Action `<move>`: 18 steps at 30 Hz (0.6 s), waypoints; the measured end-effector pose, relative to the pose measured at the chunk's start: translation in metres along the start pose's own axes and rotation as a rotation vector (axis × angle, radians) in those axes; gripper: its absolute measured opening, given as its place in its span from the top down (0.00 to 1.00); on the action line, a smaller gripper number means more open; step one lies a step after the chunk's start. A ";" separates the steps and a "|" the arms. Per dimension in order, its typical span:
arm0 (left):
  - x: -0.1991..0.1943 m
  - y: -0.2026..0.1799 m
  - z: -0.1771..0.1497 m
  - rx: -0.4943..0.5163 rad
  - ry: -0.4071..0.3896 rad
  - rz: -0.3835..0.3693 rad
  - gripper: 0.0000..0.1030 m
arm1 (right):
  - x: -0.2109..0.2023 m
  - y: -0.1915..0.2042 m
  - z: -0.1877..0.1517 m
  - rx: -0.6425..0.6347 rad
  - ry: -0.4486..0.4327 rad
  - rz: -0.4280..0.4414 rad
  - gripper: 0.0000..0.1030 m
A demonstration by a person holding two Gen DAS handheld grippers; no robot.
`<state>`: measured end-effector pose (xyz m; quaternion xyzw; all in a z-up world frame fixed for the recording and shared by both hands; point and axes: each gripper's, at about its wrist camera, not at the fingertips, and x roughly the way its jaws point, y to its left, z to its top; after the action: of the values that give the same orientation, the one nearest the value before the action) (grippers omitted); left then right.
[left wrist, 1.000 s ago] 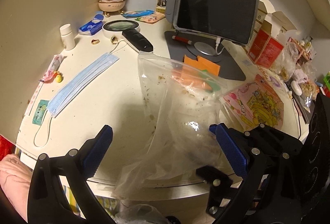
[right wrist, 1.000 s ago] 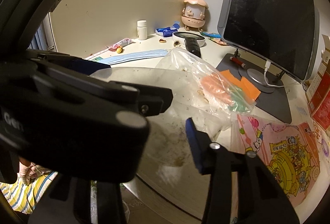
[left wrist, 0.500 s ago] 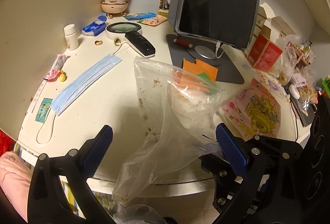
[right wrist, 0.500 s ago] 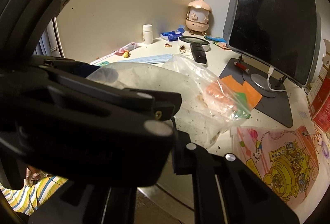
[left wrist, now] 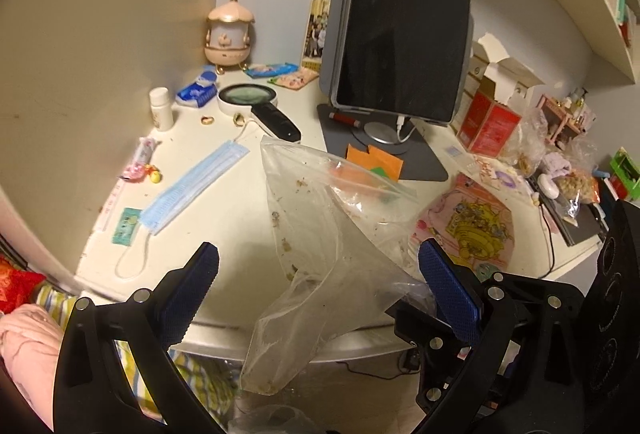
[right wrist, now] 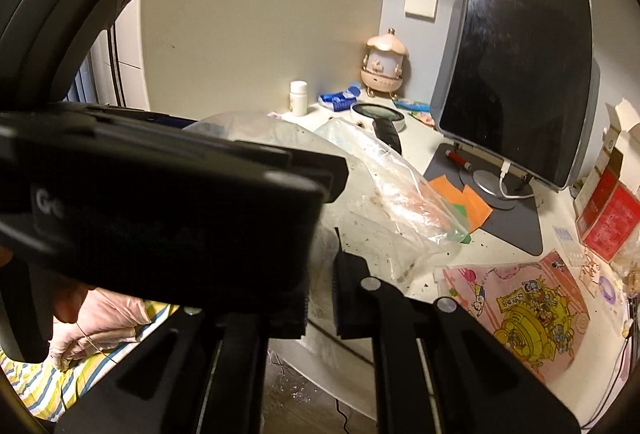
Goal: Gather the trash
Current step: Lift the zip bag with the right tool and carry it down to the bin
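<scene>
A clear plastic bag (left wrist: 320, 234) soiled with crumbs hangs over the desk's front edge; it also shows in the right wrist view (right wrist: 384, 202). My right gripper (right wrist: 320, 298) is shut on the bag's lower corner; its black body shows at the lower right of the left wrist view. My left gripper (left wrist: 316, 282) is open and empty, its blue pads either side of the bag, not touching it. A blue face mask (left wrist: 192, 190) lies on the desk at the left. Candy wrappers (left wrist: 140, 162) lie near the wall.
A monitor (left wrist: 400, 22) on a grey mat stands at the back. A magnifier (left wrist: 256, 102), white bottle (left wrist: 161, 108), pink lantern (left wrist: 230, 34), orange paper (left wrist: 376, 160), pink cartoon sheet (left wrist: 472, 226) and red box (left wrist: 488, 122) crowd the desk. Bedding lies below left.
My right gripper has closed on the bag and pulled it back over the desk edge. Both grippers have drawn back and risen; the bag now hangs lower.
</scene>
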<state>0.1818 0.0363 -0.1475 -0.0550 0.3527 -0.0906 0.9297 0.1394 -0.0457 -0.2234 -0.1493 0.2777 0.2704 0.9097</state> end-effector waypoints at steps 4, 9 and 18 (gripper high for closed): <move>-0.026 0.007 -0.011 0.007 -0.016 -0.001 0.06 | -0.017 0.021 -0.001 -0.003 -0.009 -0.003 0.90; -0.057 0.017 -0.034 0.017 -0.020 -0.007 0.06 | -0.037 0.052 -0.011 -0.004 -0.006 -0.009 0.90; -0.114 0.036 -0.086 0.030 -0.011 -0.010 0.06 | -0.067 0.111 -0.051 0.032 0.045 -0.008 0.90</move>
<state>0.0454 0.0919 -0.1446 -0.0432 0.3460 -0.1003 0.9319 0.0066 -0.0045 -0.2380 -0.1419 0.3018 0.2590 0.9065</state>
